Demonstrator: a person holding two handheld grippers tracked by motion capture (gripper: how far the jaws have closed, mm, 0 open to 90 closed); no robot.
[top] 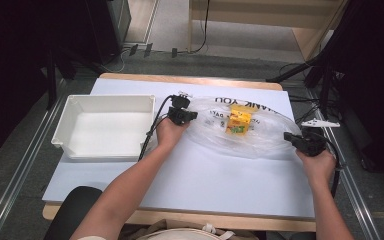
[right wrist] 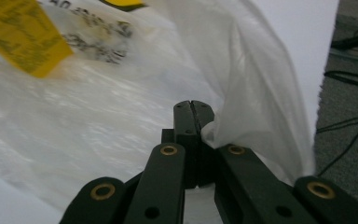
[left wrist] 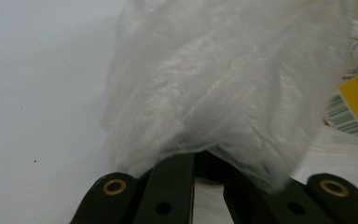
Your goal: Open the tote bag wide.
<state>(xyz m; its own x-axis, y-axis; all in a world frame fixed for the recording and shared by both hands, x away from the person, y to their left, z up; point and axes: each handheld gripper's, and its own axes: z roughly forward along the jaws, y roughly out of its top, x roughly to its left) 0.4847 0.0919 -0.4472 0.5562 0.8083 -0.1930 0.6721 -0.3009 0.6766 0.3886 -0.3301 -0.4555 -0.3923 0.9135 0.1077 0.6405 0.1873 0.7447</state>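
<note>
Nearest the high camera, our two forearms reach over the desk (top: 190,175), a white-topped surface carrying all items. At its left sits a white bin (top: 105,125). Right of the bin, a clear plastic bag (top: 240,132) with black lettering lies spread on the desk between our hands. Inside it, we see a yellow carton (top: 239,121) resting near the bag's middle. We hold the left hand-held gripper (top: 182,116) at the bag's left end; its jaws are clamped together on the film. We hold the right hand-held gripper (right wrist: 193,109) at the bag's right edge, jaws together, pinching a gathered fold of plastic.
</note>
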